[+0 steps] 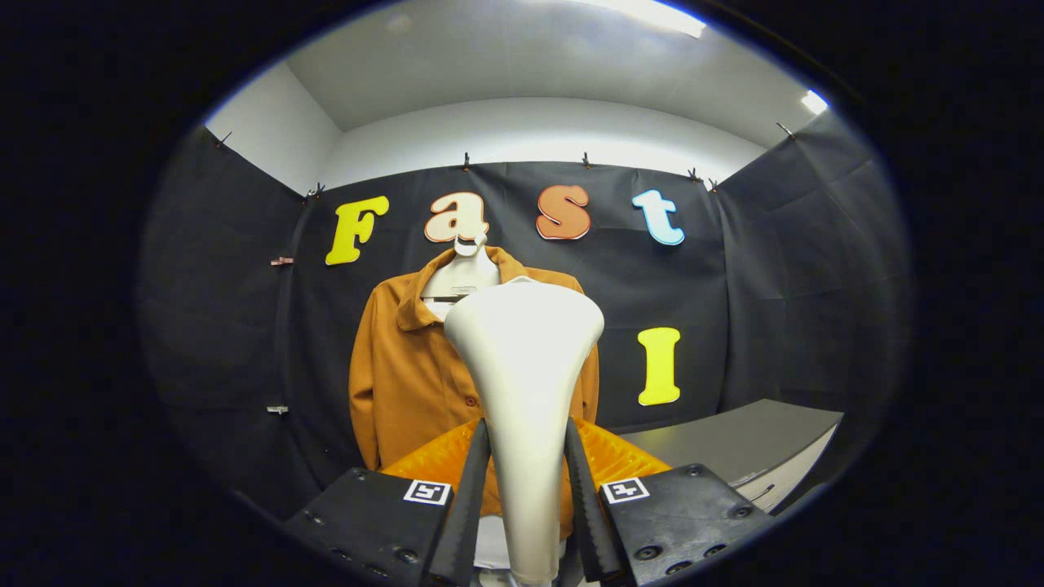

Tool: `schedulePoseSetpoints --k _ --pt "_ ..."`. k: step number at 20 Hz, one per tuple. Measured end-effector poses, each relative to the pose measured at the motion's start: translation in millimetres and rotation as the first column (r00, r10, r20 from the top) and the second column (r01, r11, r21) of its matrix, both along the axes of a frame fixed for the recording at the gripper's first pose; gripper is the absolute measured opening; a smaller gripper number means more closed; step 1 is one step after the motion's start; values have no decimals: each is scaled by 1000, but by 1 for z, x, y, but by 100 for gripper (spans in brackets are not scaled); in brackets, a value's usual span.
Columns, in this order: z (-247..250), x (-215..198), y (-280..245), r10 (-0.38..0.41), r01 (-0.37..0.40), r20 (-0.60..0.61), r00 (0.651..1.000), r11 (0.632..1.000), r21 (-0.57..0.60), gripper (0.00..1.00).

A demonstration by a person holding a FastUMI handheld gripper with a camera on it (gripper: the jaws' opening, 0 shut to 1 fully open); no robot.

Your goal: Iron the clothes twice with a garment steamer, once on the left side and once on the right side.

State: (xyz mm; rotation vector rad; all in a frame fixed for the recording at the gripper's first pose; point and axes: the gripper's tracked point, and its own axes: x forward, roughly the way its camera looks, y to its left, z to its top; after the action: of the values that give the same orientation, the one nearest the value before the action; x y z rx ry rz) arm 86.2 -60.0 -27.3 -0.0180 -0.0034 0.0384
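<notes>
Tongs (526,489) clamped on the white steamer (522,383) handle, orange shirt (408,375) hanging just beyond on its left side; I'd keep the head flat, stroke top-down, don't twist grip.

I count one orange shirt (408,367), one white steamer (522,391), one grey table (734,444), and my one gripper (526,505) with two fingers (469,505).

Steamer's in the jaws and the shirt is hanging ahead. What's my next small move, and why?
Probably ease the steamer forward and toward the shirt panel beside the buttons. The gripper is shut on the steamer, jaws pressing its neck from both sides, with its wide head up in front of the shirt's chest; contact with the cloth cannot be told, so close in slowly.
</notes>
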Motion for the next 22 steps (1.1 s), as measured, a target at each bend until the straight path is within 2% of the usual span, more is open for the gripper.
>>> schedulePoseSetpoints --k 22 --pt "0 11 -11 7 -7 -3 1000 1000 -3 53"
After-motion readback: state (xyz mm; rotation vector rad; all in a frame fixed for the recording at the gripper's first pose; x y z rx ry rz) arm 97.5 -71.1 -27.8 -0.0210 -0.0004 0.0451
